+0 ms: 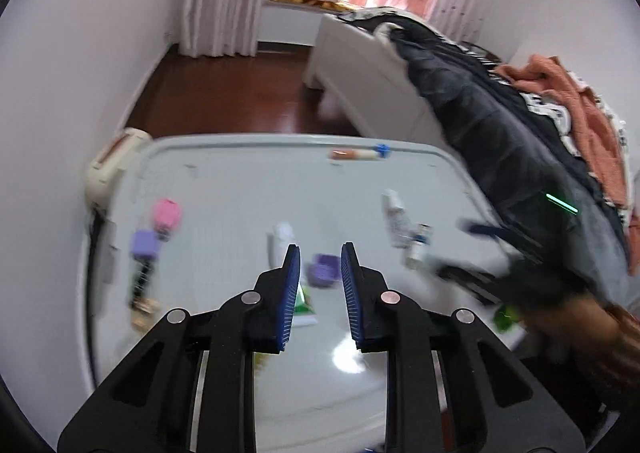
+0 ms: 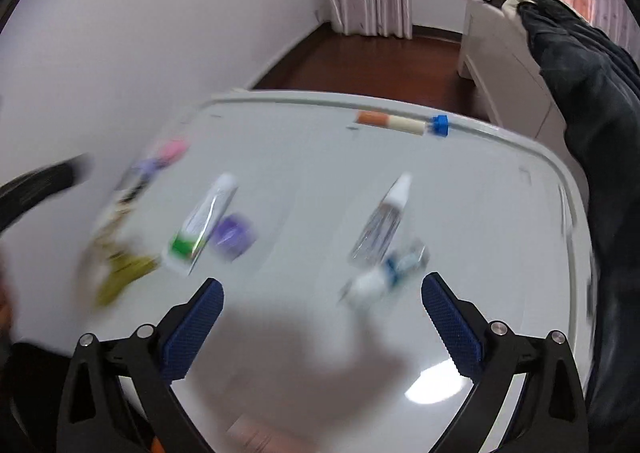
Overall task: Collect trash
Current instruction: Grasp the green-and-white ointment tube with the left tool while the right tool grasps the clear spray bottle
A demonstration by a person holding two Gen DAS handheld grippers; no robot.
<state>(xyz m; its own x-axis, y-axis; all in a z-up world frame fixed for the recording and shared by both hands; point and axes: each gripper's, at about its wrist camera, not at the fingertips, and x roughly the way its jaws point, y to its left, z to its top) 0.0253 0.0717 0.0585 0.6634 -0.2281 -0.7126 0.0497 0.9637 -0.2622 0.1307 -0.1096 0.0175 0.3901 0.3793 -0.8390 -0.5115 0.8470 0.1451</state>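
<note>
Tubes (image 2: 208,215) 2, purple cap (image 2: 232,235) 1, marker (image 2: 400,123) 1

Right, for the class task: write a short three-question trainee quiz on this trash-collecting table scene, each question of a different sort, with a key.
1. True or false: the right hand-held gripper is clamped on a tube.
2. Multiple choice: the orange-and-white tube at the far edge of the table has a cap that is A) red, B) blue, C) green.
3. Short answer: what small thing lies right beside the green-ended tube?

Key:
1. False. Its jaws stand wide and grip nothing.
2. B.
3. The purple cup.
</note>
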